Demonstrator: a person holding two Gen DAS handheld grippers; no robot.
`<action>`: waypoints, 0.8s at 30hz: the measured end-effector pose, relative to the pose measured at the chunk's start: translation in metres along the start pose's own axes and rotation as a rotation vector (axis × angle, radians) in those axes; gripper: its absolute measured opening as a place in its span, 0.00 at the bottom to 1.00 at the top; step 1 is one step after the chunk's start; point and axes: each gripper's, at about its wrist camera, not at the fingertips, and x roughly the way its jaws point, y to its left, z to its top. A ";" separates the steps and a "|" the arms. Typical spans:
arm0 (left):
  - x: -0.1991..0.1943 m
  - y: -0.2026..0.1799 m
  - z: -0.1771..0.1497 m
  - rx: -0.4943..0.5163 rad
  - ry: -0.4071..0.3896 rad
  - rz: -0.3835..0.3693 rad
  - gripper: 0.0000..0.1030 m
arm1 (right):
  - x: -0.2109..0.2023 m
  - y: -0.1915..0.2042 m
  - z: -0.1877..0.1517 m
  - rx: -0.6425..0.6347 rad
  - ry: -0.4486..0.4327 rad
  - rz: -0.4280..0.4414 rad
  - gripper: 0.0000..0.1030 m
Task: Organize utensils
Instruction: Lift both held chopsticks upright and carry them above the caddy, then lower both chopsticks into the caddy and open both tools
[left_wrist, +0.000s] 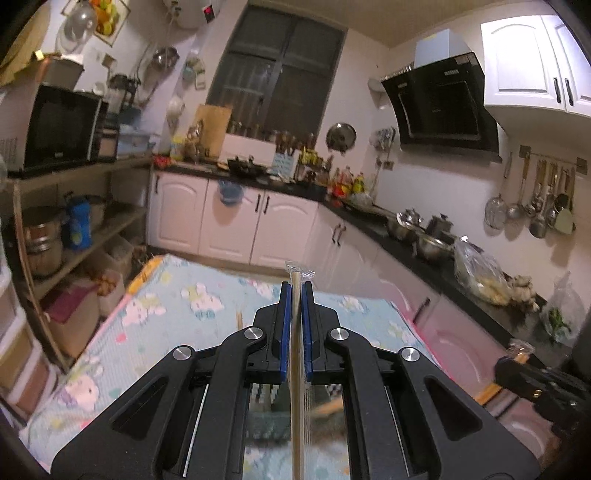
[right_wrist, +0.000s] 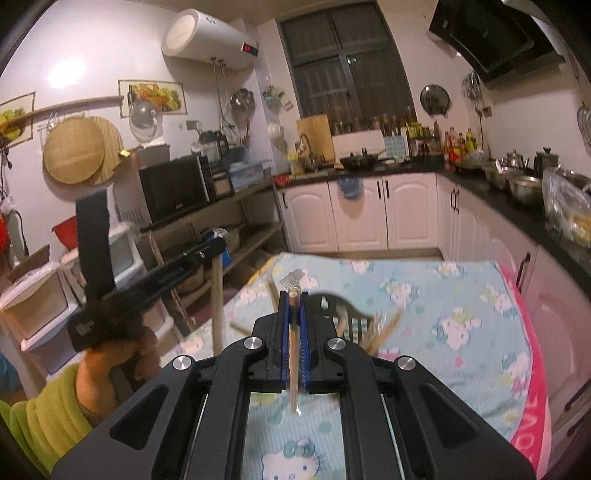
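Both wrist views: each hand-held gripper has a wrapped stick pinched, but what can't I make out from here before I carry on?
- Left wrist view: the stick's lower end runs off the bottom edge.
- Right wrist view: the black holder on the cloth is half hidden behind the right hand-held gripper; the sticks in it are blurred, so no count.
- Left wrist view: the right hand-held gripper is cut off at the edge.

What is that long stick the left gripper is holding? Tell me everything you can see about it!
It looks like a pair of wooden chopsticks in a clear plastic sleeve. It is thin, pale and straight. The left gripper is shut on it, with the blue pads pressing on both sides. It stands almost upright. Its crinkly wrapper end pokes out above the fingertips, and the rest hangs below, above the cartoon-patterned tablecloth. Only the gripper seems to touch it.
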 end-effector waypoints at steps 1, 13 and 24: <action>0.002 -0.001 0.003 0.004 -0.010 0.007 0.01 | 0.000 0.000 0.005 -0.004 -0.011 -0.003 0.05; 0.027 -0.023 0.037 0.006 -0.150 0.058 0.01 | 0.000 -0.019 0.066 0.010 -0.164 -0.040 0.05; 0.070 -0.040 0.022 0.028 -0.187 0.098 0.01 | 0.034 -0.052 0.063 0.026 -0.163 -0.113 0.05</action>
